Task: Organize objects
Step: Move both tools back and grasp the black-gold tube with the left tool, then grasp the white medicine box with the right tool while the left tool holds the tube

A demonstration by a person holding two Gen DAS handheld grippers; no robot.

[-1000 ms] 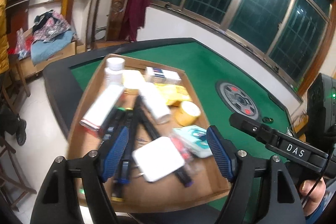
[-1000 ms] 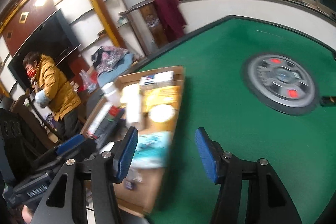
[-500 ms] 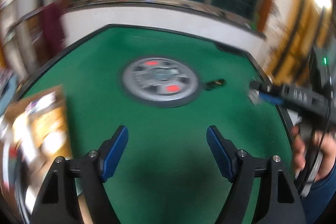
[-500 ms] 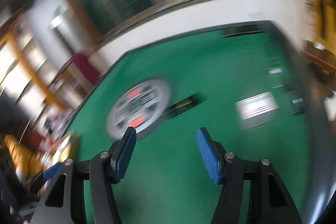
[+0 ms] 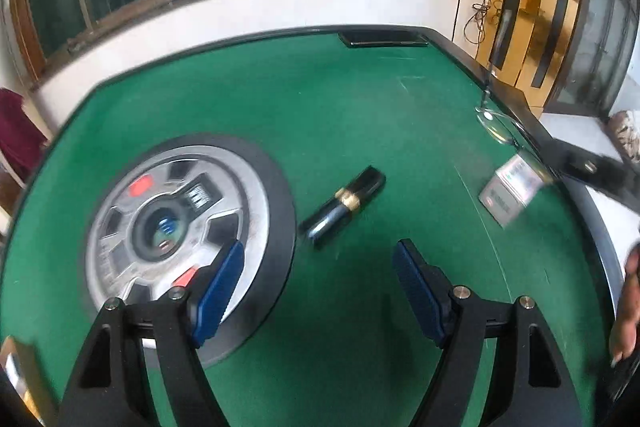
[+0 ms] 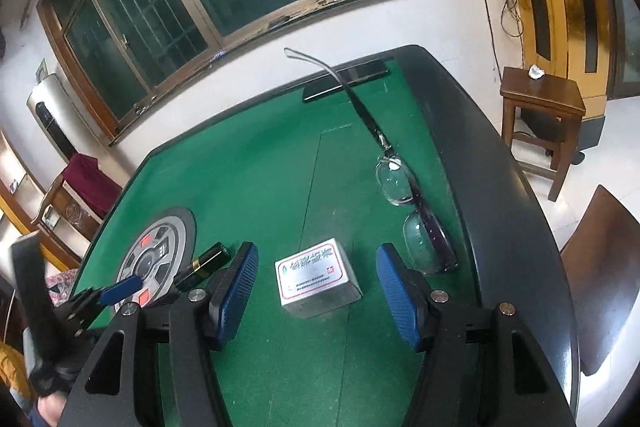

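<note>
A black tube with a gold band (image 5: 345, 199) lies on the green table (image 5: 320, 99), just ahead of my open, empty left gripper (image 5: 320, 291). It also shows in the right wrist view (image 6: 206, 263). A small silver box with red print (image 6: 316, 277) lies between the fingers of my open, empty right gripper (image 6: 320, 287), a little ahead of the tips. It also shows in the left wrist view (image 5: 514, 189). A pair of glasses (image 6: 412, 211) lies to the right of the box, one temple sticking up.
A round silver and black hub (image 5: 176, 227) sits in the table's middle, left of the tube. A dark flat slab (image 5: 382, 39) lies at the far edge. The table has a black raised rim (image 6: 480, 147). A wooden stool (image 6: 540, 115) stands beyond the right side.
Both grippers have swung right, away from the cardboard tray of items, to the table's right half. The tube, the box and the glasses have come into view. Both stay open.
</note>
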